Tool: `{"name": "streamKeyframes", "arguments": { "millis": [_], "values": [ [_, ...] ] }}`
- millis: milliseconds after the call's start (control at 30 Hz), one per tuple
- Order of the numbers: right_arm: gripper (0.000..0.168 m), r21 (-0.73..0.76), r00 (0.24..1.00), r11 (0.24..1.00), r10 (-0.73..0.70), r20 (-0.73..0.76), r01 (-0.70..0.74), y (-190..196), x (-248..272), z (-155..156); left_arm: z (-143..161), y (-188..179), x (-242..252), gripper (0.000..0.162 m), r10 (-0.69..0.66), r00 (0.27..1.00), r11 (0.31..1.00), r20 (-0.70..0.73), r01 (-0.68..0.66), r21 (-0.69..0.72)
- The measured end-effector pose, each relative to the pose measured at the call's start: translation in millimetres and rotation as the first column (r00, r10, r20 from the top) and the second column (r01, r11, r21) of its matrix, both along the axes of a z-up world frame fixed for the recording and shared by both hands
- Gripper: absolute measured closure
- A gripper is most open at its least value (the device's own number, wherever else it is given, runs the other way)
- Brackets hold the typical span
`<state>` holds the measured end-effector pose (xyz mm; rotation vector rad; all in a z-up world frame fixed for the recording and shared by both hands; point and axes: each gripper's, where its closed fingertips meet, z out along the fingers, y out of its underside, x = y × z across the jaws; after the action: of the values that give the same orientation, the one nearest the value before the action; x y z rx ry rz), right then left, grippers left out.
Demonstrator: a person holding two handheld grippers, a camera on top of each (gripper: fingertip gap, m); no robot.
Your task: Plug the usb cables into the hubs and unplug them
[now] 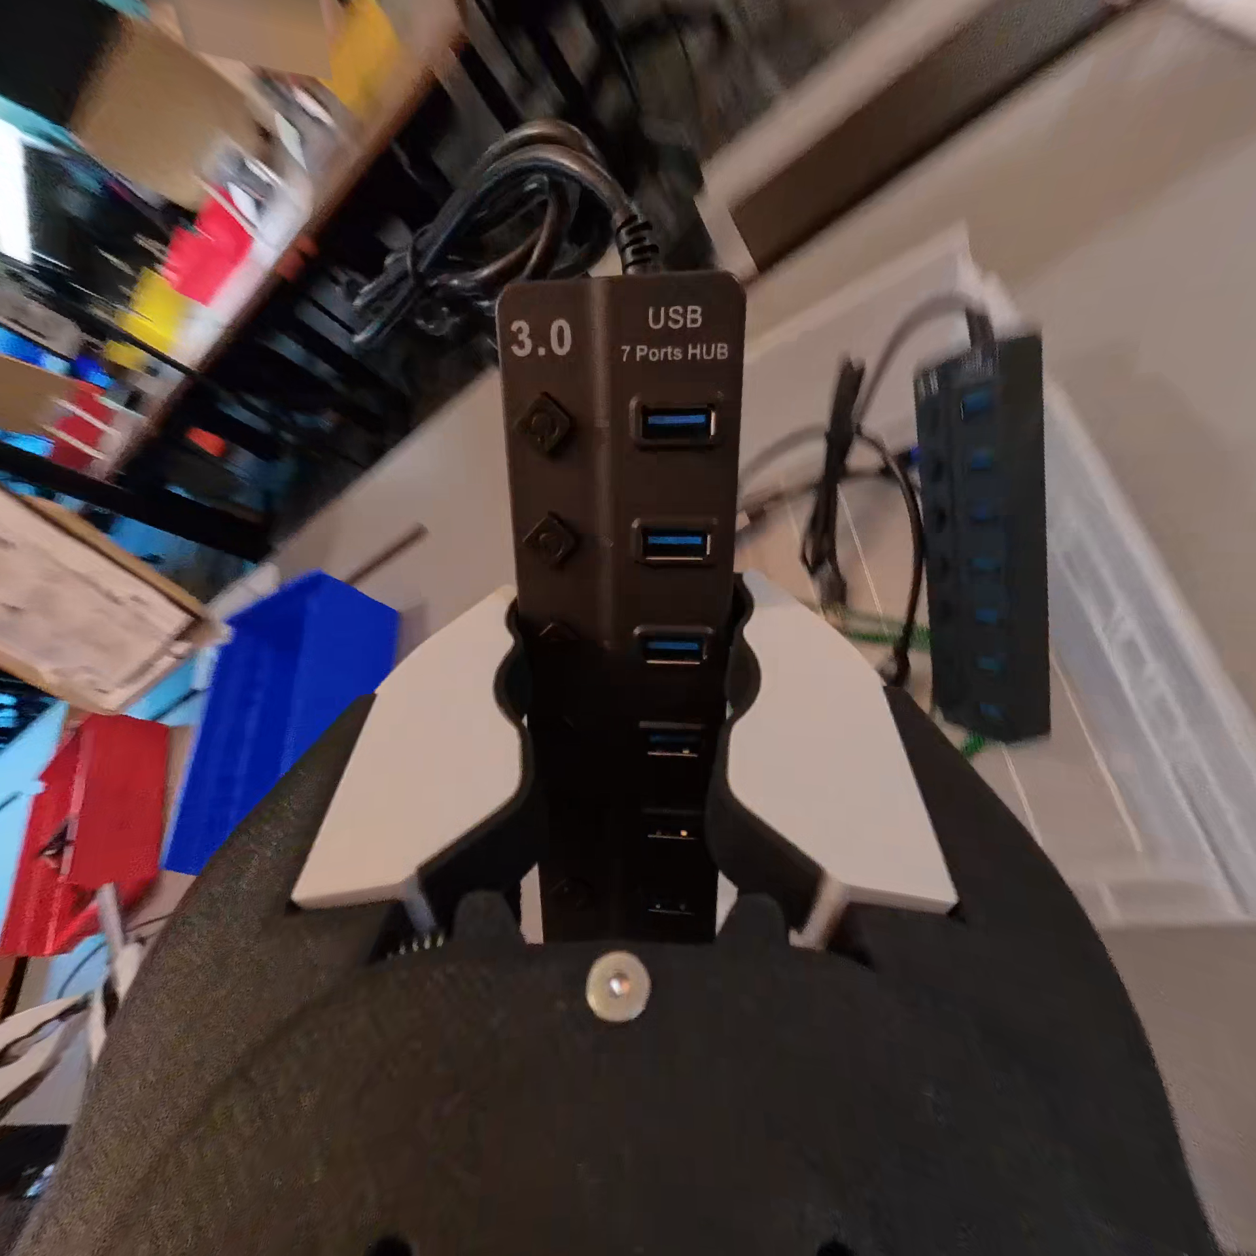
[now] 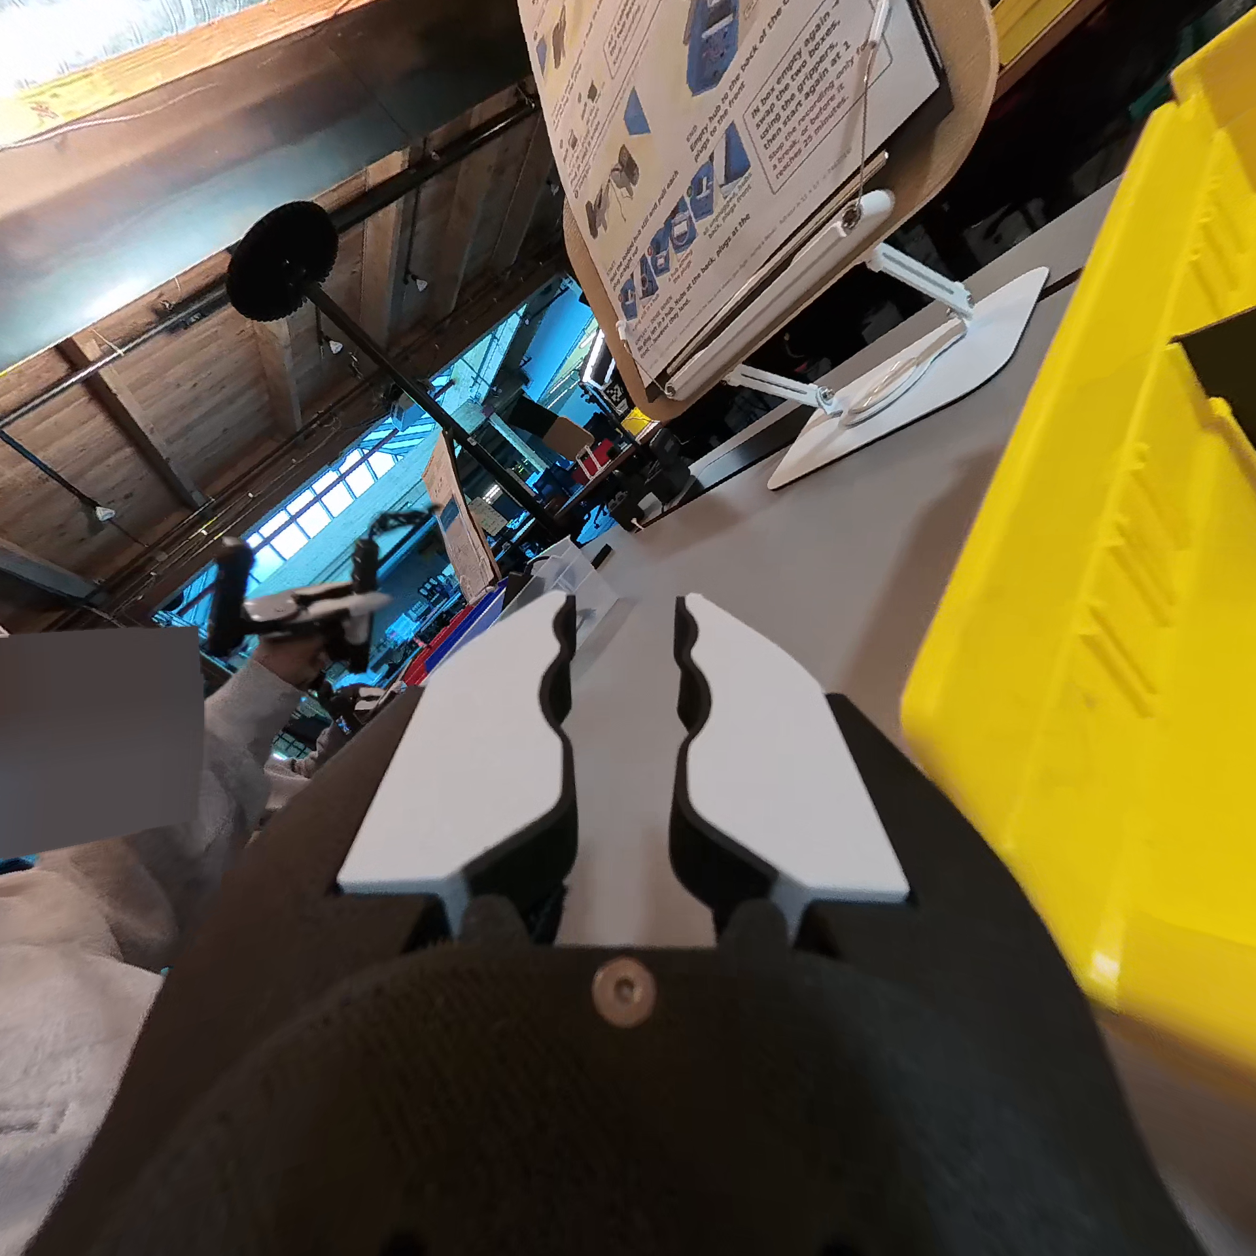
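Observation:
My left gripper point(image 1: 625, 605) is shut on a black multi-port USB hub point(image 1: 612, 442) and holds it upright in the air. Its blue ports face me and the ones I can see are empty. The hub's black cable point(image 1: 503, 224) hangs bundled at its top end. A second black hub point(image 1: 982, 544) lies to the right on a pale surface, with dark cables point(image 1: 836, 489) beside it. My right gripper point(image 2: 625, 612) is open and empty, low over the grey table point(image 2: 781, 578). The left gripper also shows far off in the right wrist view point(image 2: 306, 612), raised in a person's hand.
A yellow bin point(image 2: 1087, 612) stands close on the right of my right gripper. An instruction sheet on a white stand point(image 2: 734, 170) is at the back of the table. A blue bin point(image 1: 285, 713) and a red bin point(image 1: 88, 829) are left of the held hub. Shelves stand behind. One gripper's finger ends stand about 60 cm off the other's.

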<state>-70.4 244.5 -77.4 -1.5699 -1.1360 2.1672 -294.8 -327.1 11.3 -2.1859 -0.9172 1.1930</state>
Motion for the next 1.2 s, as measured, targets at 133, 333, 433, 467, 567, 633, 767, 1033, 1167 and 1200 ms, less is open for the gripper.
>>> {"name": "streamKeyframes", "arguments": {
  "millis": [133,333,433,467,567,633,767,1033,1167,1200],
  "values": [
    [0.140,0.007,1.000,1.000,0.011,-0.002,-0.011,-3.5,-0.2,0.7,72.9,27.3,9.4,0.103,0.000,0.979,0.984,-0.206,0.037,0.174],
    [0.139,0.081,0.999,0.996,0.039,-0.033,-0.036,-15.7,3.4,6.3,89.7,138.0,50.6,0.103,-0.204,0.947,0.834,-0.247,0.301,0.463],
    [0.139,0.196,0.995,0.978,0.084,-0.053,-0.072,-36.8,5.2,7.3,66.0,214.7,81.7,0.103,-0.373,0.898,0.713,-0.235,0.439,0.546],
    [0.139,0.237,0.992,0.967,0.108,-0.060,-0.091,-47.0,6.1,7.0,55.4,240.5,92.4,0.103,-0.424,0.875,0.668,-0.233,0.476,0.572],
    [0.139,0.364,0.976,0.917,0.203,-0.074,-0.163,-83.9,8.4,1.9,9.6,316.4,120.6,0.103,-0.548,0.813,0.524,-0.199,0.518,0.676],
    [0.136,0.433,0.964,0.879,0.257,-0.076,-0.200,-106.2,9.5,-3.8,-42.3,366.3,137.2,0.102,-0.638,0.765,0.470,-0.085,0.474,0.745],
    [0.124,0.533,0.954,0.825,0.283,-0.101,-0.188,-131.3,8.8,-12.3,-107.3,426.7,164.6,0.102,-0.711,0.702,0.361,0.036,0.321,0.875],
    [0.100,0.456,0.953,0.864,0.287,-0.100,-0.213,-171.8,-7.8,-13.2,-95.6,405.9,145.0,0.103,-0.604,0.797,0.195,-0.014,0.164,0.967],
    [0.095,0.584,0.947,0.790,0.305,-0.105,-0.189,-195.8,-21.8,-19.0,-96.2,379.5,129.9,0.104,-0.500,0.866,0.128,-0.009,0.084,0.988],
    [0.095,0.615,0.943,0.764,0.317,-0.099,-0.192,-202.5,-24.4,-21.9,-97.5,376.4,129.4,0.103,-0.497,0.868,0.105,0.001,0.059,0.993]
  ]
}}
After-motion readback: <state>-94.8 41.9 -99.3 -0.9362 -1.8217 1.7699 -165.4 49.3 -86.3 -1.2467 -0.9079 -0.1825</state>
